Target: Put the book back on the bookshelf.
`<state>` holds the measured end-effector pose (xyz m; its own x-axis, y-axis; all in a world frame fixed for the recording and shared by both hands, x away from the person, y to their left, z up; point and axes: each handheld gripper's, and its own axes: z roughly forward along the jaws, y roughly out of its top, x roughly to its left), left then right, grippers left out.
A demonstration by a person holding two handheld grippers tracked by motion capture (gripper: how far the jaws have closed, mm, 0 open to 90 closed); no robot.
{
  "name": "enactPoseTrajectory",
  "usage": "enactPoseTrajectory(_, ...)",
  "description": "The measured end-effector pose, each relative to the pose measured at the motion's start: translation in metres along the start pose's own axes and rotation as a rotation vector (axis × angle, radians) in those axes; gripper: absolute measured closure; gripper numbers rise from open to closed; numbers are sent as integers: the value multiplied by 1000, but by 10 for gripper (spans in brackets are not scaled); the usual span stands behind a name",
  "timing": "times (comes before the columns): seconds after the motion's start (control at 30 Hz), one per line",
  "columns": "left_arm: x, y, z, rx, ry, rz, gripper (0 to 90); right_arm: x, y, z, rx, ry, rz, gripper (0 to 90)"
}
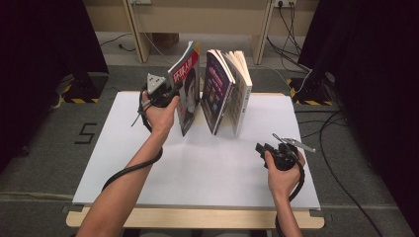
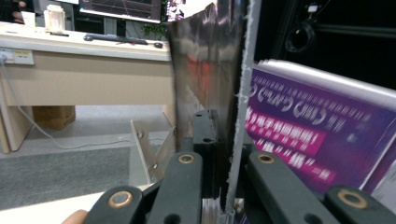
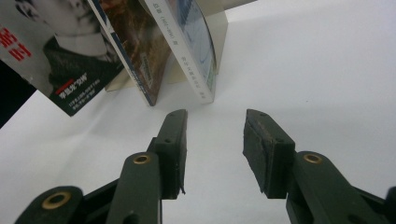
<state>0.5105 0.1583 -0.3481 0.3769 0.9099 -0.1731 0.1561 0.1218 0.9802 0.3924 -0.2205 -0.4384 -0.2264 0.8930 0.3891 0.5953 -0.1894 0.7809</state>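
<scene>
Left gripper (image 1: 173,90) clamped on the near edge of the magazine (image 1: 188,89) — in the left gripper view the jaws sat closed on its thin sheaf of pages (image 2: 219,93), nothing else between them. Right gripper (image 1: 267,148) held apart and empty, its pads (image 3: 175,149) wide over the bare white sheet (image 1: 207,168) near the table's right edge. The magazine stood tilted near the table's far edge, left of the purple book (image 1: 217,91) and the pale book (image 1: 241,94), which leaned beside it, well apart at the top.

Likely risks: the floppy magazine could buckle or slip from a grip on so few pages, and a sideways pull could knock the leaning books over — nothing visibly braced them.
</scene>
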Motion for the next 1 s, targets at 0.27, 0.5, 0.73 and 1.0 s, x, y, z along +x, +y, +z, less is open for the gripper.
enactPoseTrajectory(0.27,11,-14,-7,22,17,16,825,0,0,0,-2,0,-2,600)
enactPoseTrajectory(0.5,15,-8,-8,61,-6,-14,734,2,-1,0,6,1,7,599)
enactPoseTrajectory(0.73,21,2,-6,55,-4,-60,702,-1,-1,0,5,1,1,598)
enactPoseTrajectory(1.0,23,14,-1,131,-20,-130,779,-2,-1,0,13,2,13,595)
